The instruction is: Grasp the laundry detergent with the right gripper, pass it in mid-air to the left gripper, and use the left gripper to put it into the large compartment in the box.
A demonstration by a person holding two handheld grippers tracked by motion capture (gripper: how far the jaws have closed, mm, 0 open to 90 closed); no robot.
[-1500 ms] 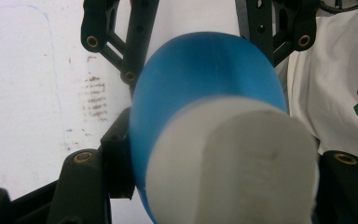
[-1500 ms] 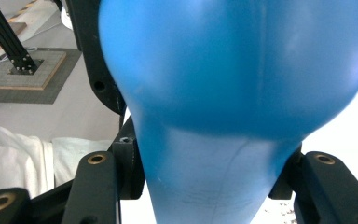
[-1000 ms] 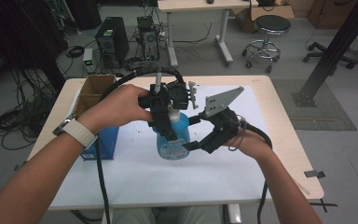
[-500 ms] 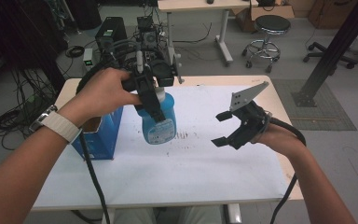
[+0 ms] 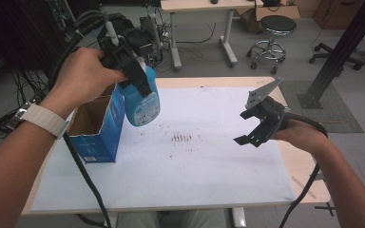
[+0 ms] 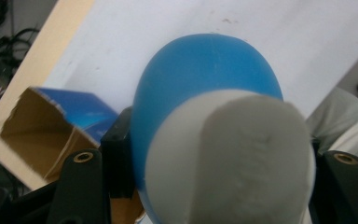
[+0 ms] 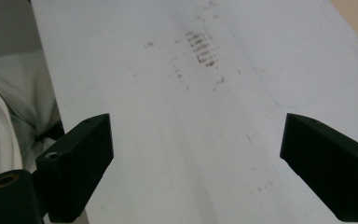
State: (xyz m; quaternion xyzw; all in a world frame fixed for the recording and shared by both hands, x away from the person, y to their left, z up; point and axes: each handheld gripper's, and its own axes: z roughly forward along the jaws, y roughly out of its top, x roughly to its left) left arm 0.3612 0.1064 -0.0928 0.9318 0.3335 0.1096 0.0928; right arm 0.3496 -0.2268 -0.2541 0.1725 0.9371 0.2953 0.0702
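While you hold both tools over the white-covered wooden table point(image 5: 180, 190), this is how things stand, nearest first, each placed against the open blue cardboard box point(image 5: 97, 128).

Right gripper point(image 5: 254, 128): well to the right of the box, above the white sheet, with your right hand point(image 5: 302, 135) behind it. Its jaws stand wide and have just been opening; nothing lies between them.

Brown smudges point(image 5: 181, 137): on the sheet, between the box and your right gripper.

Blue plastic spray bottle point(image 5: 141, 99): lifted off the table, hanging just beside the box's right wall, near its top edge.

Left gripper point(image 5: 126, 64): above the box's far right corner. You have its jaws clamped on the bottle's upper part, near its white head point(image 6: 233, 158).

Left hand point(image 5: 83, 73): above the box's open top, wrapped round the left gripper.
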